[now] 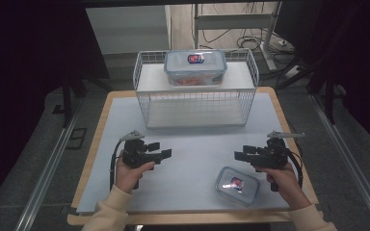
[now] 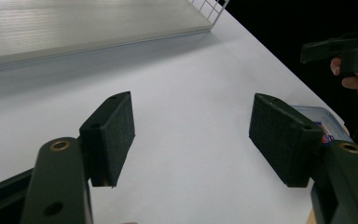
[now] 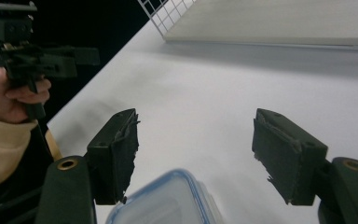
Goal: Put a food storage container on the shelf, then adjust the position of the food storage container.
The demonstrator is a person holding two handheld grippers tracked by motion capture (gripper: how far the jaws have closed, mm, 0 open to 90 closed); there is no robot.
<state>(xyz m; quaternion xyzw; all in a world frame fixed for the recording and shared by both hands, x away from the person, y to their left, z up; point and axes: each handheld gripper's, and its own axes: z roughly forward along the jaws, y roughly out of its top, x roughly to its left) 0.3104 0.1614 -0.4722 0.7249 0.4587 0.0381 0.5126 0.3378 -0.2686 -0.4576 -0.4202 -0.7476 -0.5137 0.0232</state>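
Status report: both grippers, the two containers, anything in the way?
Left gripper, right gripper open, empty. Small container near right gripper; large container atop wire rack. Nothing between.

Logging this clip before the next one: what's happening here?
A person holds the left tongs and right tongs open and empty above the white mat, pointed toward each other. A small lidded container lies on the mat near the right hand. A larger lidded container sits on top of the wire shelf at the back.
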